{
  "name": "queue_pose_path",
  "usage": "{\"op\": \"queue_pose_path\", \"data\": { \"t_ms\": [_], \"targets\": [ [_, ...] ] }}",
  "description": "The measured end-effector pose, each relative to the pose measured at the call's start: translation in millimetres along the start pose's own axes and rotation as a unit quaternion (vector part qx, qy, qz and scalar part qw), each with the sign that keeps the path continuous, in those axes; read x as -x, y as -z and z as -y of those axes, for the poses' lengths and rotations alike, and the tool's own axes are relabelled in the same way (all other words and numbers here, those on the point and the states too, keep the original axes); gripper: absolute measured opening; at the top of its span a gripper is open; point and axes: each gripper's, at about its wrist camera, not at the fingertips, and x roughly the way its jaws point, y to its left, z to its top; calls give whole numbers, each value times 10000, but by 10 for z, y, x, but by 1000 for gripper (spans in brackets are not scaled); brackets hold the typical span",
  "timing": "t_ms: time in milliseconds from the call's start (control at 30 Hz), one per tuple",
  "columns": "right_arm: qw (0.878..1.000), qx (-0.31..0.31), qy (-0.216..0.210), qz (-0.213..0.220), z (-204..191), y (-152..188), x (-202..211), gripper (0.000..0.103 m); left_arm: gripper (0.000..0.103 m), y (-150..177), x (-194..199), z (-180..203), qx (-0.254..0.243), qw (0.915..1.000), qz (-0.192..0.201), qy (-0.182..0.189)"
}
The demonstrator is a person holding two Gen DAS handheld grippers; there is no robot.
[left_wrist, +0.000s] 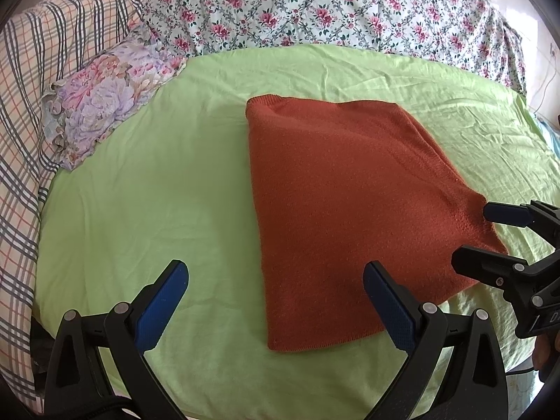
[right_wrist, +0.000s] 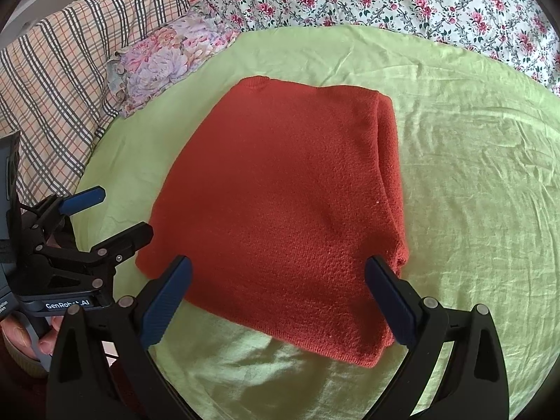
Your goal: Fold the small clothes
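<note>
A rust-orange knitted garment [left_wrist: 350,203] lies folded into a rectangle on the light green sheet [left_wrist: 157,192]. It also shows in the right wrist view [right_wrist: 287,210], thicker along its right fold. My left gripper [left_wrist: 276,280] is open and empty, above the garment's near left edge. My right gripper [right_wrist: 278,276] is open and empty, above the garment's near edge. The right gripper also shows at the right of the left wrist view [left_wrist: 479,234], open beside the garment's right corner. The left gripper also shows at the left of the right wrist view [right_wrist: 122,210].
A floral pillow [left_wrist: 101,101] lies at the back left of the sheet. A plaid quilt [left_wrist: 42,70] lies along the left. A floral quilt [left_wrist: 332,3] lies across the back. The sheet [right_wrist: 472,192] is wrinkled to the right of the garment.
</note>
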Motion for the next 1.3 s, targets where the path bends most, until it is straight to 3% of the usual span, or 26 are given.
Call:
{"op": "queue_pose_path", "data": {
  "t_ms": [1300],
  "targets": [
    [10000, -12, -29, 1, -2, -30, -24, 99, 101, -24, -37, 41, -26, 10000, -18, 21]
  ]
}}
